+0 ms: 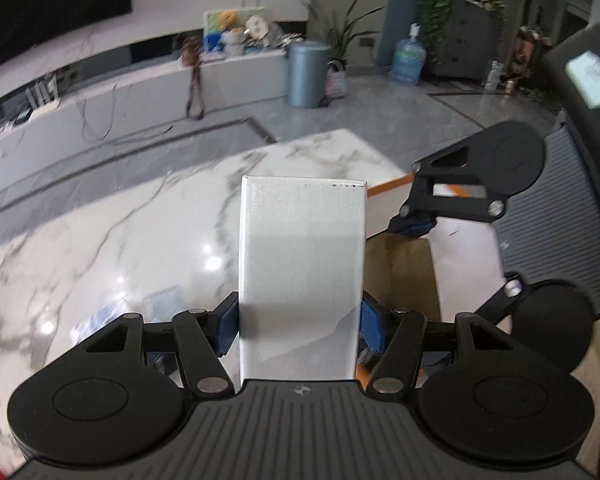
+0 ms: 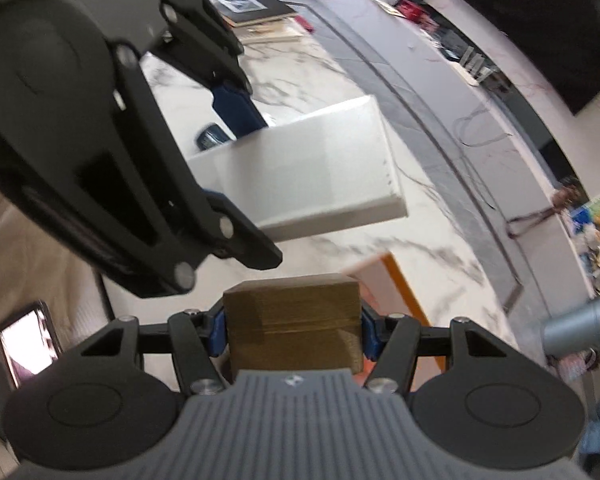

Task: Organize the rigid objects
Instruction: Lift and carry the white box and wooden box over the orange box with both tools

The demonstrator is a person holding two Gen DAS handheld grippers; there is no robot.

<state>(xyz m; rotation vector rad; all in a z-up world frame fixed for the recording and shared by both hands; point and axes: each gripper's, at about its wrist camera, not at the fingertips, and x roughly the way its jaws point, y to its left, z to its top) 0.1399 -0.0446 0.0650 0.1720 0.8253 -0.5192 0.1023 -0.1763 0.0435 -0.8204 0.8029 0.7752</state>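
My left gripper (image 1: 299,326) is shut on a white rectangular box (image 1: 302,264), held above the marble table (image 1: 120,240). The same box shows in the right wrist view (image 2: 308,172), with the left gripper (image 2: 236,152) clamped on its near end. My right gripper (image 2: 292,330) is shut on a brown cardboard box (image 2: 294,324), held just right of and below the white box. The brown box also shows in the left wrist view (image 1: 404,276), under the right gripper's fingers (image 1: 416,226).
A white box with an orange edge (image 2: 396,284) lies on the marble table under both grippers; it also shows in the left wrist view (image 1: 384,190). Blue-printed packets (image 1: 100,320) lie at the left. A phone (image 2: 28,340) lies on the beige seat. Books (image 2: 256,10) sit on the far table end.
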